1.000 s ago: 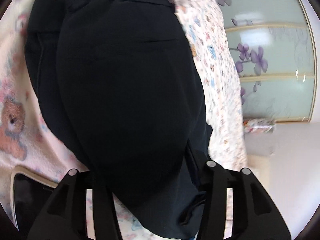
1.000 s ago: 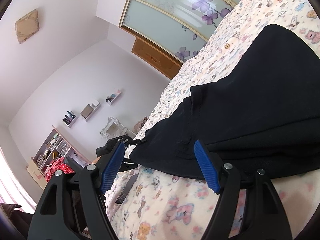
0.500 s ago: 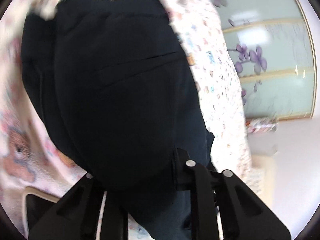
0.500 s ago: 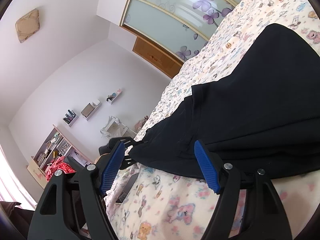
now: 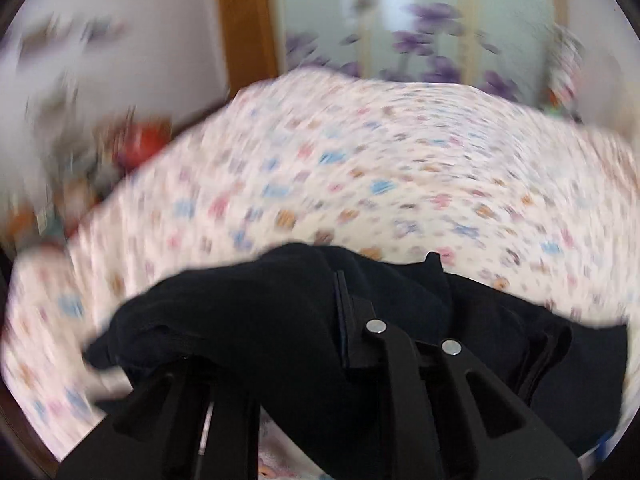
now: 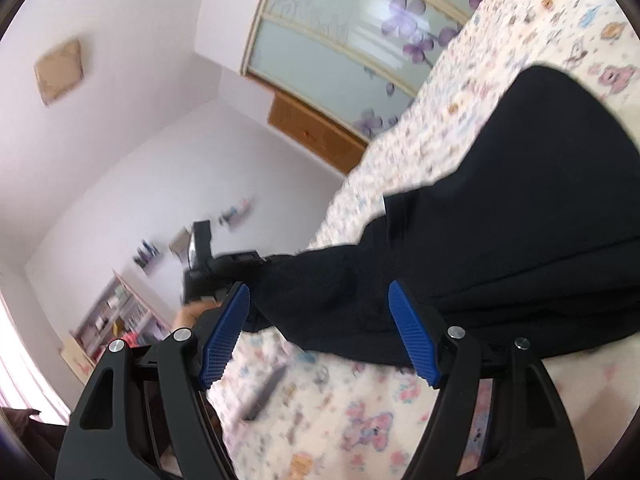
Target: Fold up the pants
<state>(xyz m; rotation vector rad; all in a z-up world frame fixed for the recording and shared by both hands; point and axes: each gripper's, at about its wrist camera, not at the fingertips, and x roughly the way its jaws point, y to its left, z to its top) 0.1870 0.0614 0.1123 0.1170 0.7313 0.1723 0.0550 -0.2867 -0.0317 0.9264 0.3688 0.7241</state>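
Left gripper is clamped on an end of the black pants, raised off the bed, presumably to carry it over for a fold. Right gripper stands open, holding nothing, beside the pants' near edge.

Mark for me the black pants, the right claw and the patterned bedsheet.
black pants [image 6: 520, 216], right wrist view, on the broad dark fabric lying on the bed.
right claw [image 6: 320, 332], right wrist view, midway between its blue fingertips.
patterned bedsheet [image 5: 360, 168], left wrist view, on bare printed fabric beyond the pants.
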